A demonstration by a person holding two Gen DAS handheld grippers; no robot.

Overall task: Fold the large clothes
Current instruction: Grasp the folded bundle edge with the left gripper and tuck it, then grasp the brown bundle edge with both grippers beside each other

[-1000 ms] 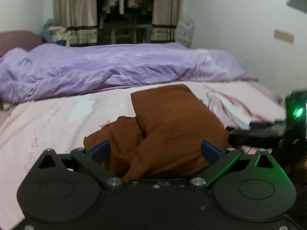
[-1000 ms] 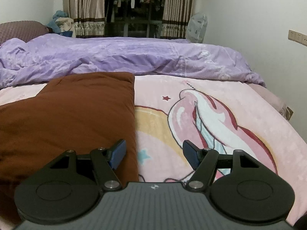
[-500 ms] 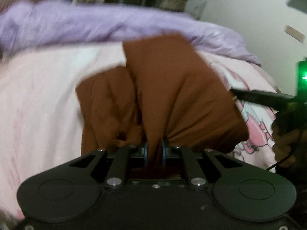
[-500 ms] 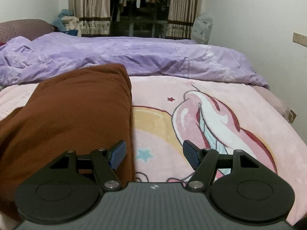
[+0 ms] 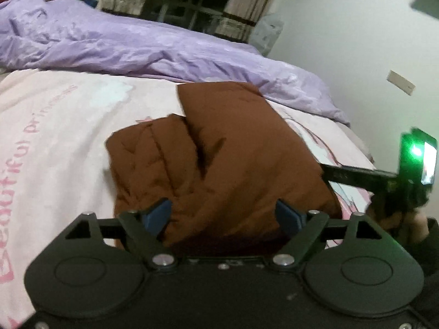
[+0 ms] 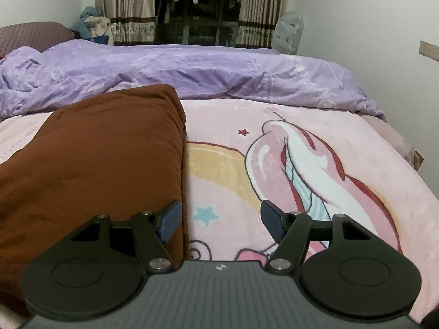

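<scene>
Brown, thick, soft fabric made up the large folded garment (image 5: 230,159) that was laid on a pale pink plush blanket printed with a unicorn (image 6: 315,148); in the left wrist view it was seen as a bulky, creased bundle at the middle of the bed, with a smaller folded flap on its left side. The black left gripper with blue pads (image 5: 223,215) was held at the garment's near edge; its jaws had just been opening and stood wide apart, with brown cloth lying between the pads (image 5: 157,215) but not pressed by them. In the right wrist view the garment was seen at the left, its smooth folded right edge running from near to far. The black right gripper with blue pads (image 6: 221,220) was held with its jaws apart at that right edge: the left pad (image 6: 168,222) was seen against the brown cloth, though contact could not be told, and the right pad was over the bare blanket. A rumpled lilac quilt (image 6: 192,74) was spread across the far side of the bed. Beige curtains with brown bands (image 6: 255,8) were hung at a dark window beyond it. At the right of the left wrist view, a green light was shown on the other gripper's body.
</scene>
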